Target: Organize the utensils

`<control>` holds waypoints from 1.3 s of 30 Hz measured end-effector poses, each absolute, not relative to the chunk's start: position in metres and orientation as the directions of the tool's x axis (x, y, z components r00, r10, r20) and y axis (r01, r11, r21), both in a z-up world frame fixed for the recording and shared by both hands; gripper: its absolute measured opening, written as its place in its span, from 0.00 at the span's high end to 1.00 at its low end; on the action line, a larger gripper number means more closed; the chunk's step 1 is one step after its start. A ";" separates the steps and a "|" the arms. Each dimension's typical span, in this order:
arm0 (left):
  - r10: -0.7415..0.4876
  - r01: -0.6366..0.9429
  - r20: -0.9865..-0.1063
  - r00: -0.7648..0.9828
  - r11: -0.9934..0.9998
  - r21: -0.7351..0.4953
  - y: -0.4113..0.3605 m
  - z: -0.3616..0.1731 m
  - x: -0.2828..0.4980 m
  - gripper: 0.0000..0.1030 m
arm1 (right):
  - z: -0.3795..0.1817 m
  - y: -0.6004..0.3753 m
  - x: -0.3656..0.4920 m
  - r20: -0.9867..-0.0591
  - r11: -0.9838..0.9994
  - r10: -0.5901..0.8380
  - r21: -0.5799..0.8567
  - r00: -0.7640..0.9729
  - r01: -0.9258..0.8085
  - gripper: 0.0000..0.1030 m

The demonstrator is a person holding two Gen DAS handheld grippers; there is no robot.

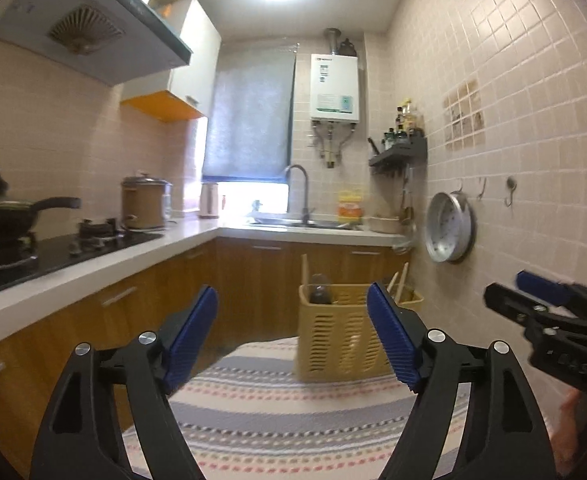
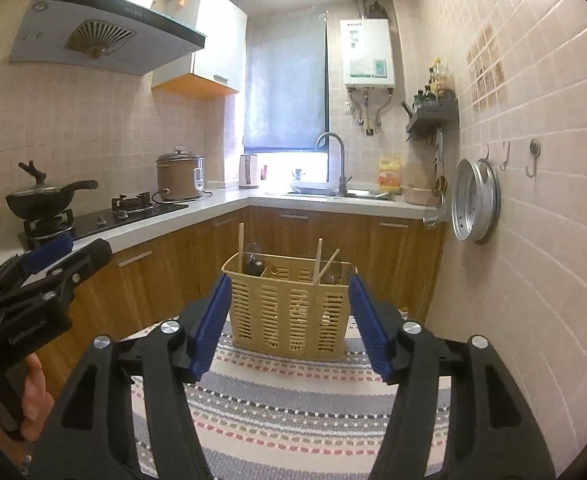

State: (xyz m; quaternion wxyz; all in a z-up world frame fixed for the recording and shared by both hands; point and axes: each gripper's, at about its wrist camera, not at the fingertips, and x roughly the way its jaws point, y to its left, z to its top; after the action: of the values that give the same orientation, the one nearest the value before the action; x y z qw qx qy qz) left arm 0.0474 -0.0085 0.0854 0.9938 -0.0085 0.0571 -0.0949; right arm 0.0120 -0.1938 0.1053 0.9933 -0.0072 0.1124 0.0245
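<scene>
Tiled kitchen, unreadable water heater (image 2: 367,54) label, yellow utensil basket (image 2: 289,308), both grippers released.

home kitchen: gas hob (image 2: 133,210), range hood (image 2: 105,36), sink tap (image 2: 333,156), tiled walls (image 2: 533,120)

Striped woven cloth (image 2: 293,404) covers the surface; yellow slotted utensil basket (image 2: 289,312) stands upright on its far end w/ wooden sticks (image 2: 318,261) inside.
</scene>
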 end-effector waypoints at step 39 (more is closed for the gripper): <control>-0.043 0.045 -0.038 0.998 0.997 0.067 -0.037 0.007 0.015 0.08 | 0.011 -0.202 -0.015 -0.135 0.992 -0.123 -0.002 0.983 0.124 0.19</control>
State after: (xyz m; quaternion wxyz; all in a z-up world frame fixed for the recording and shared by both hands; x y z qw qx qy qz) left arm 0.0155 -0.0369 0.0074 0.9990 0.0338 0.0182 -0.0220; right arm -0.0154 -0.2021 0.0113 0.9958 0.0033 0.0676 -0.0622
